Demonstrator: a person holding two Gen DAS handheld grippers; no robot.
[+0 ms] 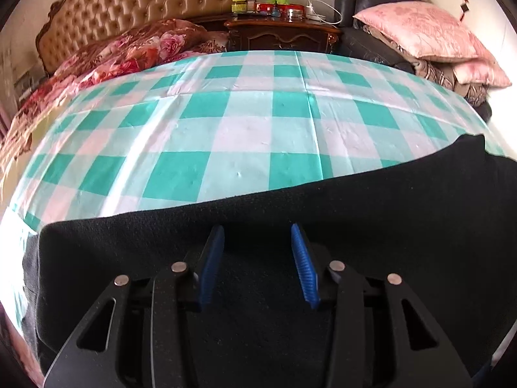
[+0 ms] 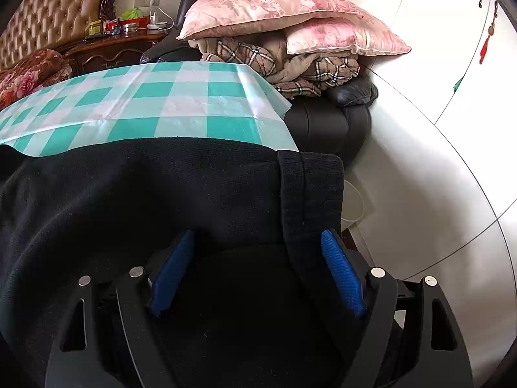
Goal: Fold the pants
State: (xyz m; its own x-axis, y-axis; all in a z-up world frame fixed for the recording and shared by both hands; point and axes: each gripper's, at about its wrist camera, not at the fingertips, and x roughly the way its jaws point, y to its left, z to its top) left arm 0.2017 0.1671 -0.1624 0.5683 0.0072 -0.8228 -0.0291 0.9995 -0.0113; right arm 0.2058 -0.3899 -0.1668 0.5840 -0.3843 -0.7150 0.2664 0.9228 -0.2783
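The black pants (image 1: 290,200) lie across the near edge of the green-checked cloth (image 1: 245,123), filling the six o'clock half of both views. The left gripper (image 1: 257,231) hovers over them, jaws parted with nothing clenched, though its pads may be grazing the fabric. The right gripper (image 2: 258,236) stands released and wide over the cuff (image 2: 310,187) at one o'clock. On the nightstand (image 1: 284,32), at twelve o'clock, small jars and boxes sit, contents unreadable.
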